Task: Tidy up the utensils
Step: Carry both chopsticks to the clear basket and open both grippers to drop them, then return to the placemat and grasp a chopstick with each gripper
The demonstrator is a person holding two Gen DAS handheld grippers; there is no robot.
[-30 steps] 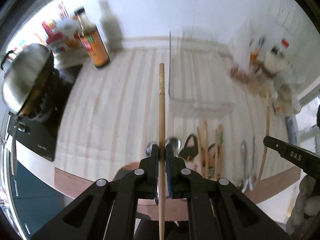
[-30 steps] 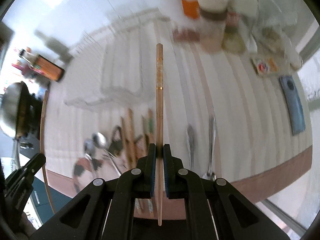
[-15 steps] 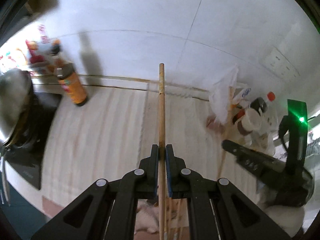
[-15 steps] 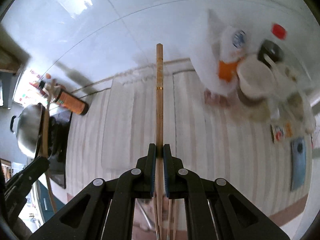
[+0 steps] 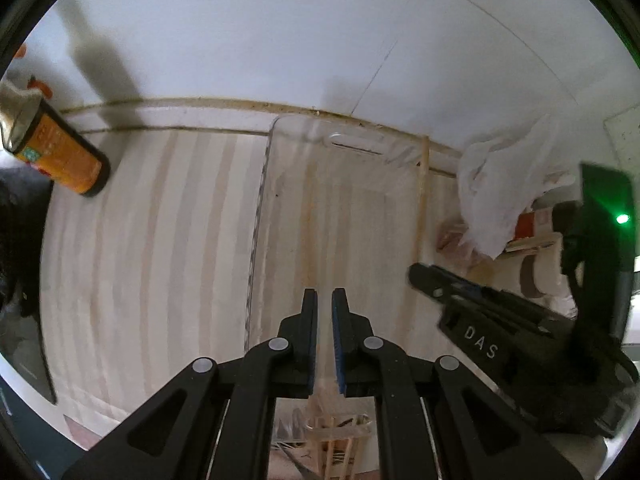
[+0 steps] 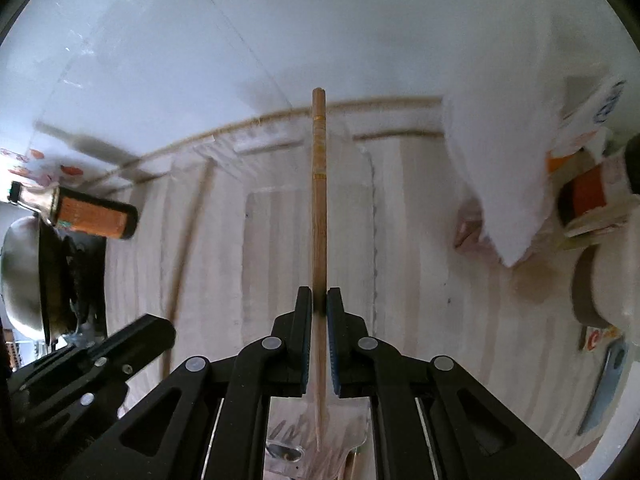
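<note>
The right gripper (image 6: 319,307) is gripping a chopstick (image 6: 319,200), its long axis pointing straight ahead over the clear tray (image 6: 256,240) lying below on the desk (image 6: 420,280). The left gripper (image 5: 324,307), slightly parted, is holding nothing.

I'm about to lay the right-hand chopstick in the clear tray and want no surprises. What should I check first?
1. Right gripper grip: ok, shut on the chopstick, which runs straight along the fingers.
2. Aim: ok, the chopstick points lengthwise over the clear tray.
3. Left gripper out of the way: ok, off to the left with nothing between its slightly parted fingers.
4. Second chopstick: cannot tell whether it lies inside the tray's left edge or beside it.
5. White plastic bag: ok, it is to the right of the tray.
6. Height above the tray: cannot tell.
</note>
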